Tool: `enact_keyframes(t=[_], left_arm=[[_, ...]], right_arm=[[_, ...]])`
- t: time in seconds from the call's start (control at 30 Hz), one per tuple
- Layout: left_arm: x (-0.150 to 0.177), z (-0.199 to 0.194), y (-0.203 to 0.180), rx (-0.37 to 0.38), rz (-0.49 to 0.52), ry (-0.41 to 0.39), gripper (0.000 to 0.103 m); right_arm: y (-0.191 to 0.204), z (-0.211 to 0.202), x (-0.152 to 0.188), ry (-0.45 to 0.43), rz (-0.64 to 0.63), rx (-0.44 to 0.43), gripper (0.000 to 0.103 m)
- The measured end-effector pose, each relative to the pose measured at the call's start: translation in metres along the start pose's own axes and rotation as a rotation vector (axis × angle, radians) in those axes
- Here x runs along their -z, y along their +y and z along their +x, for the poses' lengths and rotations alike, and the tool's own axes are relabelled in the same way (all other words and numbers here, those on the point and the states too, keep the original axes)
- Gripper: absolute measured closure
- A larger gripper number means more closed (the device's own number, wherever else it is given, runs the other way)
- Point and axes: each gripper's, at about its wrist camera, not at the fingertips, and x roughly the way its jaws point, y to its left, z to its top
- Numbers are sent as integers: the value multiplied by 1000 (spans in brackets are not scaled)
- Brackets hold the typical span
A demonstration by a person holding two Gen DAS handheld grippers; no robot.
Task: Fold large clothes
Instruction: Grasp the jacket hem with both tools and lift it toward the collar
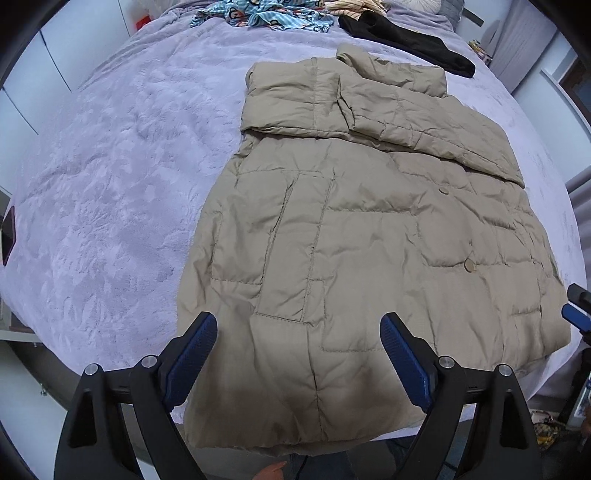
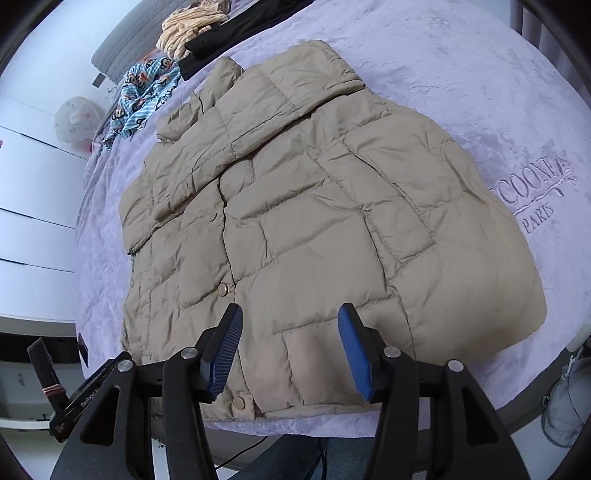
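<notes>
A beige quilted puffer jacket (image 1: 362, 236) lies flat on the lilac bedspread (image 1: 110, 192), front up, with both sleeves folded across the chest and its hem at the near bed edge. It also shows in the right wrist view (image 2: 314, 229). My left gripper (image 1: 299, 325) is open and empty, just above the hem on the jacket's left part. My right gripper (image 2: 291, 317) is open and empty, above the hem near the snap buttons (image 2: 222, 289). The right gripper's tip shows at the far right of the left wrist view (image 1: 578, 310).
A black garment (image 1: 402, 37), a blue patterned garment (image 1: 258, 16) and a striped cream garment (image 2: 192, 26) lie at the far end of the bed. White cabinets (image 2: 29, 206) stand beside the bed. A dark phone (image 1: 7, 236) lies at the left edge.
</notes>
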Motion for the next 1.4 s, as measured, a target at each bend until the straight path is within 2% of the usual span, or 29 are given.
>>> enact_keyframes(t=[0.03, 0.23, 0.3, 0.47, 0.67, 0.7, 0.73, 0.93, 1.03, 1.27, 1.4], left_arm=[[1, -2, -1, -14, 2, -5, 0], [11, -10, -1, -8, -30, -5, 0], [15, -9, -2, -32, -58, 8, 0], [29, -3, -2, -75, -123, 34, 0], [46, 2, 9, 4, -232, 77, 0], [48, 1, 11, 9, -243, 75, 0], [50, 1, 13, 11, -254, 75, 0], [59, -5, 29, 93, -329, 78, 0], [66, -5, 39, 145, -366, 88, 0], [93, 10, 56, 271, -491, 167, 0], [104, 27, 52, 332, -527, 214, 0]], right_arm=[[0, -2, 1, -1, -1, -2, 35], [-3, -8, 4, 18, 11, -45, 29], [-5, -10, 4, 24, 6, -58, 22], [-22, -17, 3, 48, 6, -60, 22], [-63, -18, 0, 60, 77, -81, 15], [-69, -17, 0, 65, 98, -93, 11], [-76, -15, 1, 74, 122, -108, 0], [-106, -6, 8, 122, 246, -209, 0], [-117, -3, 13, 143, 299, -221, 0], [-144, -3, 28, 143, 422, -291, 0], [-156, 1, 40, 150, 492, -297, 0]])
